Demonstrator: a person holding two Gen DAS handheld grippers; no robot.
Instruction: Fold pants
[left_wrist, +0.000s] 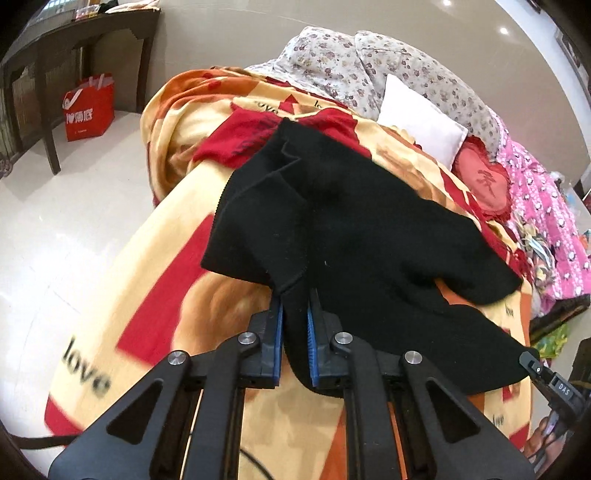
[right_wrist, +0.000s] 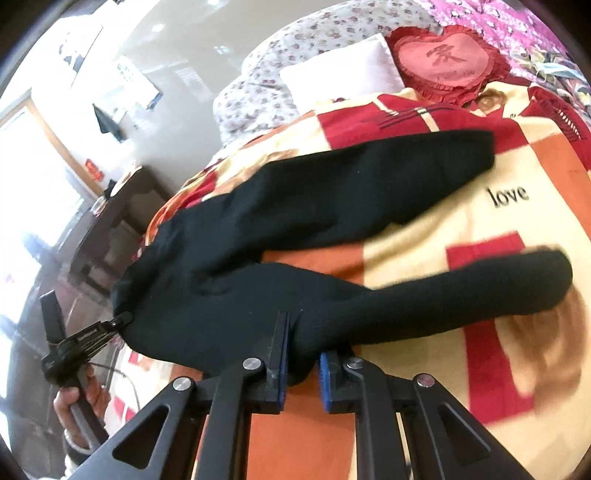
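Black knit pants (left_wrist: 354, 229) lie on a cream, red and orange "love" blanket (left_wrist: 155, 302) on a bed. My left gripper (left_wrist: 295, 302) is shut on the waist end of the pants, with fabric bunched between its blue pads (left_wrist: 312, 332). My right gripper (right_wrist: 303, 339) is shut on the pants (right_wrist: 258, 229) near the crotch; the two legs spread away to the right, one ending far right (right_wrist: 461, 158), the other lower (right_wrist: 535, 277). The right gripper's tip shows in the left wrist view (left_wrist: 532, 360). The left gripper shows in the right wrist view (right_wrist: 122, 319).
A white pillow (left_wrist: 421, 118), a floral quilt (left_wrist: 369, 59), a red heart cushion (right_wrist: 443, 59) and pink bedding (left_wrist: 546, 206) lie at the bed's far side. A red scarf (left_wrist: 258, 136) lies beyond the pants. A dark wooden table (left_wrist: 74, 44) and a red bag (left_wrist: 88, 107) stand on the tiled floor.
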